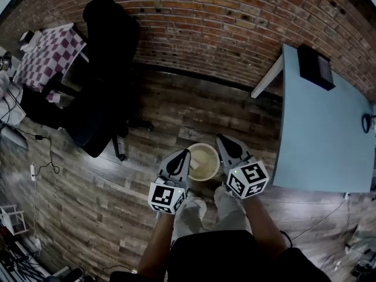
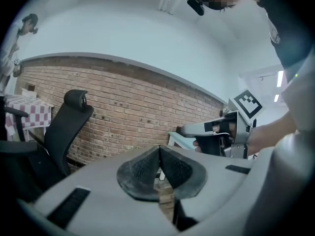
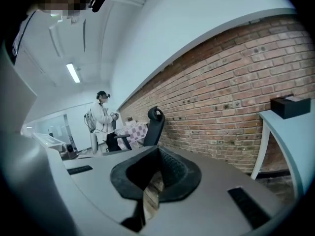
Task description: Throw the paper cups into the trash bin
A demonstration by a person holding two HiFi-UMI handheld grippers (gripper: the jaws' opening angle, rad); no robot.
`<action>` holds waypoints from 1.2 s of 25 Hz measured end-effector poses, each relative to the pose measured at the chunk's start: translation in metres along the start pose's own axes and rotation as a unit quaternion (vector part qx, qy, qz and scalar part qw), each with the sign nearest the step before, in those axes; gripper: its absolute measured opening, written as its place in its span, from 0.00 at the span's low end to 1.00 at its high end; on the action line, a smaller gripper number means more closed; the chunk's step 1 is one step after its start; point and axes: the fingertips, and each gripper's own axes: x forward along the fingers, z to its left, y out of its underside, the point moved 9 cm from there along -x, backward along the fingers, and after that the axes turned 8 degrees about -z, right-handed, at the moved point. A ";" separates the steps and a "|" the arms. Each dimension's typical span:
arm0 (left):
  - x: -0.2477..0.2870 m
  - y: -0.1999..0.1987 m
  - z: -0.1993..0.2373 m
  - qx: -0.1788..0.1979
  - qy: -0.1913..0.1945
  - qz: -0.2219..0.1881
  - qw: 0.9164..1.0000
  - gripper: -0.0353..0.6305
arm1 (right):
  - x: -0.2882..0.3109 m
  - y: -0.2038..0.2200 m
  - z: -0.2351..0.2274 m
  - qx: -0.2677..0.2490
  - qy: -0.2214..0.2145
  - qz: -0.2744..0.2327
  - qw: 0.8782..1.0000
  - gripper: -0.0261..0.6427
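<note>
A round cream trash bin stands on the wooden floor just in front of my feet, with pale paper shapes lying inside it. My left gripper hovers at the bin's left rim, shut and with nothing between its pads. My right gripper hangs at the bin's right rim; its jaws meet at the tips and hold nothing. The right gripper view shows only floor through the slit below that gripper's tips. In the left gripper view the right gripper points left, level with mine. No cup shows outside the bin.
A black office chair stands at the left before the brick wall. A pale blue table with a black box is at the right. A checkered table and cables lie far left. A person in white stands in the distance.
</note>
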 end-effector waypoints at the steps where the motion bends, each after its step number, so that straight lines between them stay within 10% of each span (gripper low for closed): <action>1: -0.004 -0.003 0.000 0.000 -0.002 -0.003 1.000 0.07 | -0.001 -0.004 0.004 -0.001 -0.001 -0.005 1.000 0.05; 30: -0.033 -0.107 -0.030 0.044 0.001 -0.094 0.995 0.07 | -0.038 -0.067 0.048 -0.053 -0.040 -0.038 0.997 0.05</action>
